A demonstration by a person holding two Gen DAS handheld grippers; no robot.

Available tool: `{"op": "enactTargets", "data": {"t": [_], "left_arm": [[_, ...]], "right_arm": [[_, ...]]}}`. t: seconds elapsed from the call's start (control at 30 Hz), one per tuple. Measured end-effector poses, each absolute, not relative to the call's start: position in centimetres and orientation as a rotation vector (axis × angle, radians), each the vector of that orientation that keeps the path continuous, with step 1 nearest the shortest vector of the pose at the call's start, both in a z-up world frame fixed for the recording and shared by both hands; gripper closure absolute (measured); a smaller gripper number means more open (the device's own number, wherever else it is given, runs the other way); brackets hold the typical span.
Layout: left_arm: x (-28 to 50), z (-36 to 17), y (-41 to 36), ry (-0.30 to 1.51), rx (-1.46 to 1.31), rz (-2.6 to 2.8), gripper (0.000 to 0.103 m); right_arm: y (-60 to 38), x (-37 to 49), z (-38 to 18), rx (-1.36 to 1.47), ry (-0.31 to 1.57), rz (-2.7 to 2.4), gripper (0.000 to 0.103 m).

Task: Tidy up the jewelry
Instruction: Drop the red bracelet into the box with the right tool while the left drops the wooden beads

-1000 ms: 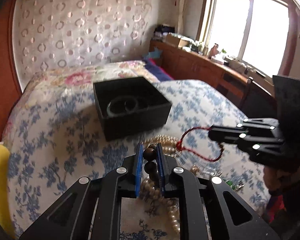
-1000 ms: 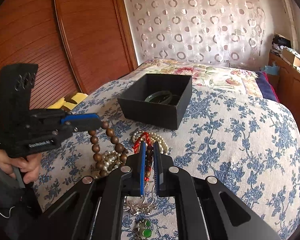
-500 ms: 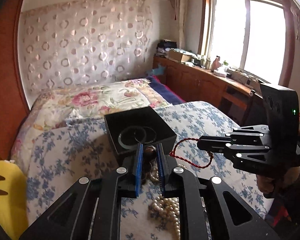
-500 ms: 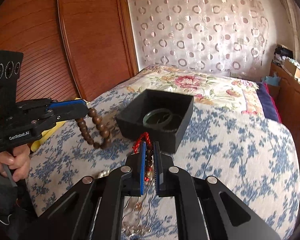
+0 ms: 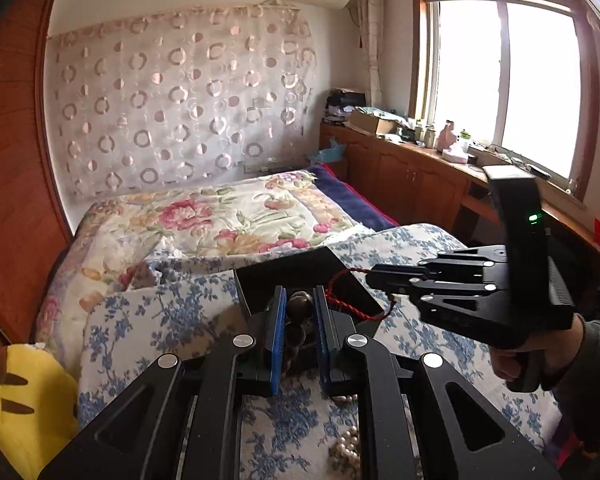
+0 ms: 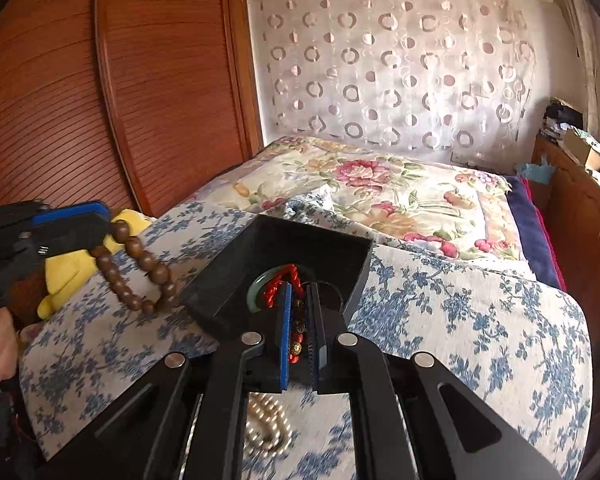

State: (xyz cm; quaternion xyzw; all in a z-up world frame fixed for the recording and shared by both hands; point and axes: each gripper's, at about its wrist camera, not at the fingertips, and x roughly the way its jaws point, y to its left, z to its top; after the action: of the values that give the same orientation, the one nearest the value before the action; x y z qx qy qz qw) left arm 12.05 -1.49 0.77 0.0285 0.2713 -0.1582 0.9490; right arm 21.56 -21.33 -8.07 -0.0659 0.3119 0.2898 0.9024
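Note:
A black open box (image 6: 276,256) sits on the blue-flowered bedspread, with a green bangle (image 6: 256,286) inside. My left gripper (image 5: 299,306) is shut on a brown wooden bead bracelet (image 5: 299,307), which hangs in a loop to the left of the box in the right wrist view (image 6: 140,272). My right gripper (image 6: 299,300) is shut on a red cord bracelet (image 6: 280,282) and holds it over the box's near side. In the left wrist view the red cord (image 5: 342,300) hangs from the right gripper (image 5: 374,278) above the box (image 5: 300,270).
A pearl necklace (image 6: 266,420) lies on the bedspread below the grippers and also shows in the left wrist view (image 5: 346,450). A yellow plush toy (image 5: 24,400) lies at the bed's left edge. A wooden wardrobe (image 6: 100,80) stands on the left, a wooden cabinet (image 5: 412,176) under the window.
Both grippers have lifted their bracelets off the jewelry pile and moved up and forward to the black box. The right gripper now holds the red cord over the box.

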Motion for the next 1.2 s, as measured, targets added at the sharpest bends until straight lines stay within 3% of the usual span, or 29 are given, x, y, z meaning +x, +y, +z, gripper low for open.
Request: {"op": "enactTargets", "data": {"t": [0.43,0.5,0.53,0.57,1.2], "left_arm": [[14.5,1.6,-2.0,0.548,0.082,-0.313,0.091],[15.0,1.6,-2.2,0.551,0.087,-0.312,0.091],[15.1,1.6,-2.3,0.552,0.089,-0.313,0.091],[15.3,1.6,-2.4,0.554,0.091,-0.313,0.091],[18.9,-0.8,-4.6,0.632,0.117,-0.305,0.091]], "right_arm": [[-19.9,24.3,-10.3,-0.128,0.699,0.627,0.094],[-19.9,24.2,-10.3,-0.131,0.698,0.626,0.087],[-20.0,24.1,-10.3,-0.131,0.697,0.624,0.073],[-20.2,24.0,-10.2,-0.126,0.694,0.629,0.068],[-25.7,19.8,-9.7,-0.090,0.645,0.565,0.068]]}}
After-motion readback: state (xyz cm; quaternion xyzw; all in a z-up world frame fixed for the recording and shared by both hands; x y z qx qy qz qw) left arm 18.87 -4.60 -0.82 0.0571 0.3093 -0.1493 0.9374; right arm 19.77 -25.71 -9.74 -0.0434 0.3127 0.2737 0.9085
